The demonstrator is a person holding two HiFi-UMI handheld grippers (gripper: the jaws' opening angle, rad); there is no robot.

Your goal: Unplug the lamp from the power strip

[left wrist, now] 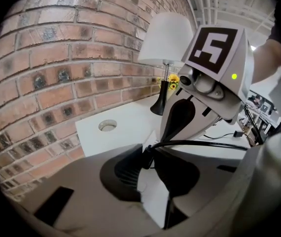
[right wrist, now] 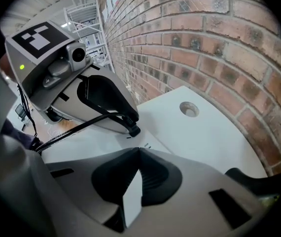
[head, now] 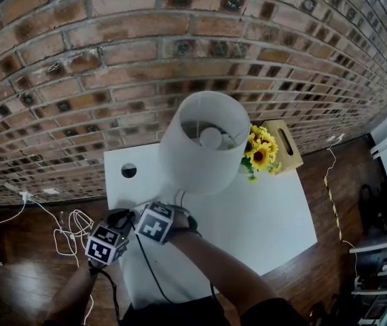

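Lamp plug (left wrist: 146,160) sits pinched in the left claw (left wrist: 149,153).

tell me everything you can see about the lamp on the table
The lamp is a table lamp with a white, slightly tapered shade, fabric-like, open at the top so the round bulb shows inside. A thin metallic stem runs down to a dark flared base. It stands upright near the back of the white table, close to the brick wall, with sunflowers beside it. It rests on the table; nothing else is seen touching it.
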